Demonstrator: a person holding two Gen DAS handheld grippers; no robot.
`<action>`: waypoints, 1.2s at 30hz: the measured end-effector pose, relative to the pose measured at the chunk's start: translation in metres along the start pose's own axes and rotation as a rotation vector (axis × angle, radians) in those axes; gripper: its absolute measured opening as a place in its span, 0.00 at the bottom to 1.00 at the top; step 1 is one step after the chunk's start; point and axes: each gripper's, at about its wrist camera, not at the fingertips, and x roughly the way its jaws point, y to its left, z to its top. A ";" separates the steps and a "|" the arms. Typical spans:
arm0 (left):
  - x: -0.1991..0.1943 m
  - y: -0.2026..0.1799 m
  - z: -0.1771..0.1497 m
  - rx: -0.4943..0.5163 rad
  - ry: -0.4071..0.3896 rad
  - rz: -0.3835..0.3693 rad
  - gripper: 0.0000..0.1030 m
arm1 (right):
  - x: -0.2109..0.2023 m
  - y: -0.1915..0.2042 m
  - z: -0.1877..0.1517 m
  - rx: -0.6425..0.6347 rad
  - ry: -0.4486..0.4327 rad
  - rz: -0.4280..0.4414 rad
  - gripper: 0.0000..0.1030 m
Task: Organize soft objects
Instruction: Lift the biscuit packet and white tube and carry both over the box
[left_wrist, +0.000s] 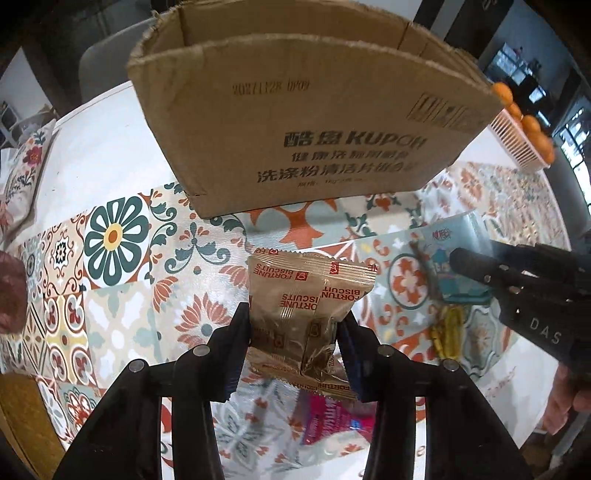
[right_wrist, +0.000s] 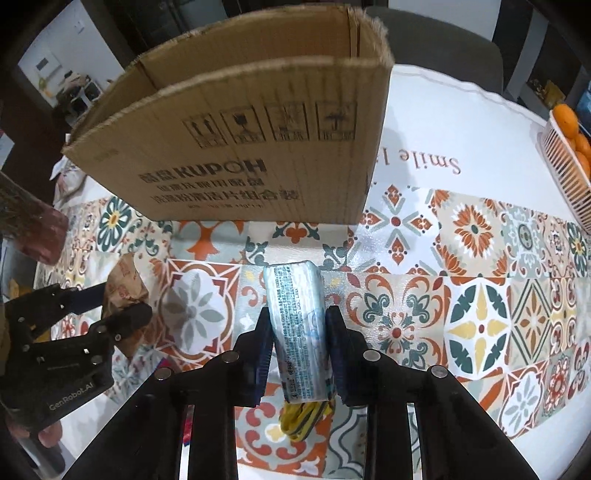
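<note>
Across the patterned tablecloth (right_wrist: 480, 258) stands an open cardboard box (left_wrist: 295, 122), printed KUPOH, its top flaps gone, at the far side of both views. At the table's right edge sits a pink basket (right_wrist: 561, 173) of oranges (right_wrist: 565, 118). Nearer, the left gripper (left_wrist: 295, 321) is closed on a brown Fortune Biscuits packet (left_wrist: 303, 295), held above the cloth in front of the box. Beside it, the right gripper (right_wrist: 297, 332) is clamped on a pale blue tissue pack (right_wrist: 297, 314), also short of the box. Below that pack lies a small yellow item (right_wrist: 303, 421), and a pink wrapper (left_wrist: 332, 417) lies under the biscuits.
</note>
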 end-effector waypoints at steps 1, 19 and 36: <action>-0.004 0.000 0.000 -0.009 -0.008 -0.007 0.44 | -0.006 0.002 0.005 0.001 -0.009 0.002 0.29; -0.095 -0.011 0.003 -0.071 -0.237 -0.013 0.44 | -0.086 0.023 0.002 0.053 -0.237 0.090 0.29; -0.167 -0.022 0.026 -0.025 -0.453 -0.002 0.44 | -0.157 0.033 0.021 0.037 -0.433 0.138 0.29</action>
